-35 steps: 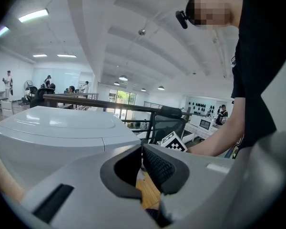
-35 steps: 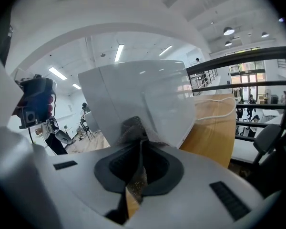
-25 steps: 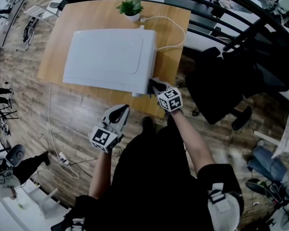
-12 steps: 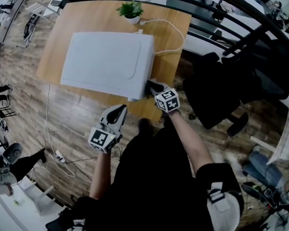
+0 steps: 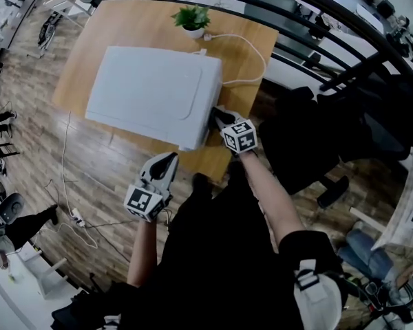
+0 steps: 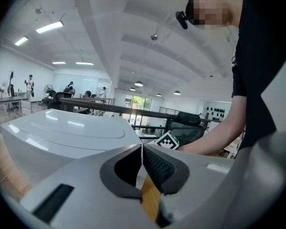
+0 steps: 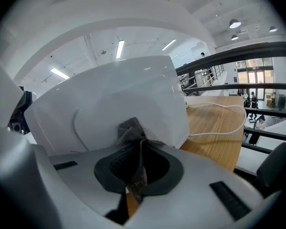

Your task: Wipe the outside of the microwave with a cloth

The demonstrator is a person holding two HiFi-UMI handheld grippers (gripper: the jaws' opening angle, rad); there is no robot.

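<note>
**Wiping the side wall of the appliance.** The right gripper (image 7: 138,144) had its jaws pinched on a crumpled grey mesh cloth (image 7: 131,128). A tuft of the cloth stood out past the fingertips, presumably so that fabric rather than hard pads met the surface.

Directly ahead of these jaws, and seemingly in contact with the tuft, lay the white box-shaped microwave (image 5: 151,91). In the head view the tool sat against the near end of the microwave's right-hand side wall, low on that wall. The arm was held out straight behind the tool, which probably allowed a push along the wall.

The left gripper (image 5: 169,159) hung to the left of and behind the right one, short of the front face and apart from it. Its jaws were pressed together with nothing between them. It was judged idle and was likely kept out of the wiping path.

The microwave stood on a light wooden table (image 5: 117,26). Beyond the right gripper's tips and to their right, a white power cable (image 7: 229,113) curved over the bare wood. A small green potted plant (image 5: 191,14) stood farther off, behind the appliance.

The step in hand was judged to be the side wall. A stroke carried to the rear corner might catch the cable.
</note>
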